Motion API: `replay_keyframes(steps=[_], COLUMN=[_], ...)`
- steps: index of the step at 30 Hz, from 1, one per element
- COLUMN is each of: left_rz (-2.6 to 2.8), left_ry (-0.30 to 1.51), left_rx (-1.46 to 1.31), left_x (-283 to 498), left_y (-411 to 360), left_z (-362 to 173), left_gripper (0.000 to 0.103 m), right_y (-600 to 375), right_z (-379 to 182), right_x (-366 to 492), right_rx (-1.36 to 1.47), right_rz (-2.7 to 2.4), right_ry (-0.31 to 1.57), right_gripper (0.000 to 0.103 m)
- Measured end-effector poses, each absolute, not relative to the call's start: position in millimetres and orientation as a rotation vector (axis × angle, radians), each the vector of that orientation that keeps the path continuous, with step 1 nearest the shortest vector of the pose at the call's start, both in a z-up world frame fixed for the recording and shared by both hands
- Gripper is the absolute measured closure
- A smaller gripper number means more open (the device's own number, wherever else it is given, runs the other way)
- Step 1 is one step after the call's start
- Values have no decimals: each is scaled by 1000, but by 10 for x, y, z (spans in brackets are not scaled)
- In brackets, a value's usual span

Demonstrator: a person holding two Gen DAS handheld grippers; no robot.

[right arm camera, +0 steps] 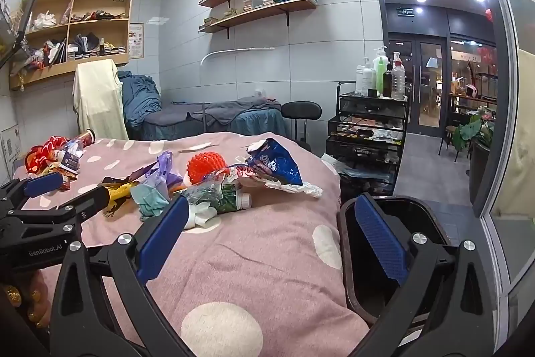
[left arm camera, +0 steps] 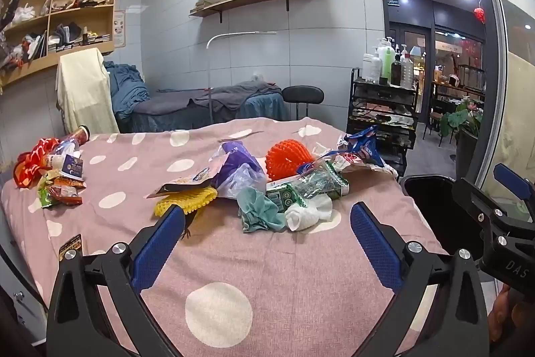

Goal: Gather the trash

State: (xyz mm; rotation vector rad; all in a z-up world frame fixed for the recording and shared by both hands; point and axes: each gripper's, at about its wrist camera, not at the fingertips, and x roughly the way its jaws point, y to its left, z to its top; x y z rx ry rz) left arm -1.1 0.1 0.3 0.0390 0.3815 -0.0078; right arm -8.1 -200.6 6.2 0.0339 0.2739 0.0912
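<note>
White tiled walls, wooden shelves and an open doorway frame a bed [left arm camera: 267,256] covered in a pink spread with pale dots, and the trash lies in two heaps on it. The nearer heap sits mid-bed: a crumpled white tissue [left arm camera: 309,212], a teal cloth [left arm camera: 259,211], a green wrapper [left arm camera: 301,186], a purple plastic bag [left arm camera: 239,169] and a blue snack bag [right arm camera: 279,164], all tangled with an orange spiky ball [left arm camera: 289,161] and a yellow toy lizard [right arm camera: 117,193] that may not be rubbish at all. A second pile of wrappers [left arm camera: 57,176] rests well apart at the far left corner. The black bin [right arm camera: 401,256] stands just beside the bed's right edge. The left gripper [left arm camera: 267,236] hovers short of the heap with its jaws spread wide and nothing between them; the right gripper [right arm camera: 274,233] is likewise wide apart and empty, one finger over the bin's mouth. The main risk, as I judge it, is a grab that pinches overlapping pieces, dragging the ball or lizard along, or snagging the soft bedspread. Light wrappers could also slip from the pads and fall between bed and bin.
</note>
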Motion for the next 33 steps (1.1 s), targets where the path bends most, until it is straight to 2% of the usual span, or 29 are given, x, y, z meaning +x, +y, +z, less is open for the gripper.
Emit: replay_keyframes(steps=[33], left_rz=[-29], left_ry=[393], left_rx=[37], left_x=[22], left_y=[-71], left_z=[-53], left_gripper=[5], right_y=[-2059], right_z=[7], right_x=[0], right_rx=[65], right_rz=[104], right_ry=[307], right_gripper=[4])
